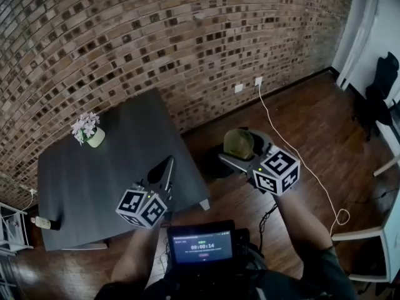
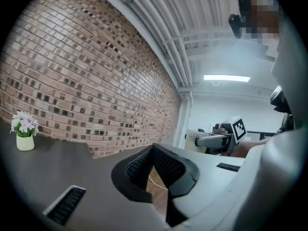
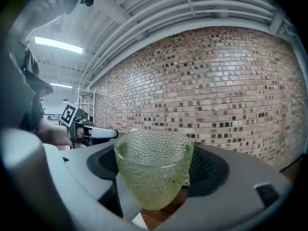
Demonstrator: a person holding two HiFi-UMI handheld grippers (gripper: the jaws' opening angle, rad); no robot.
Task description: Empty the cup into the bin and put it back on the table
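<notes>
Right claw (image 3: 155, 166) was noted clamped on the green cup (image 3: 153, 174), held upright over the floor beside the bench (image 1: 94, 180). Left claw (image 2: 155, 167) was closed and empty. The cup should be kept level and the grip unrelaxed until it is tipped or set down.

Pale-green pebbled glass cup (image 3: 153, 170), upright, clamped in right tool (image 3: 155, 177).

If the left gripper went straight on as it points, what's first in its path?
Probably the brick wall: the left gripper points level above the table, nothing else in line. Depth unclear.
</notes>
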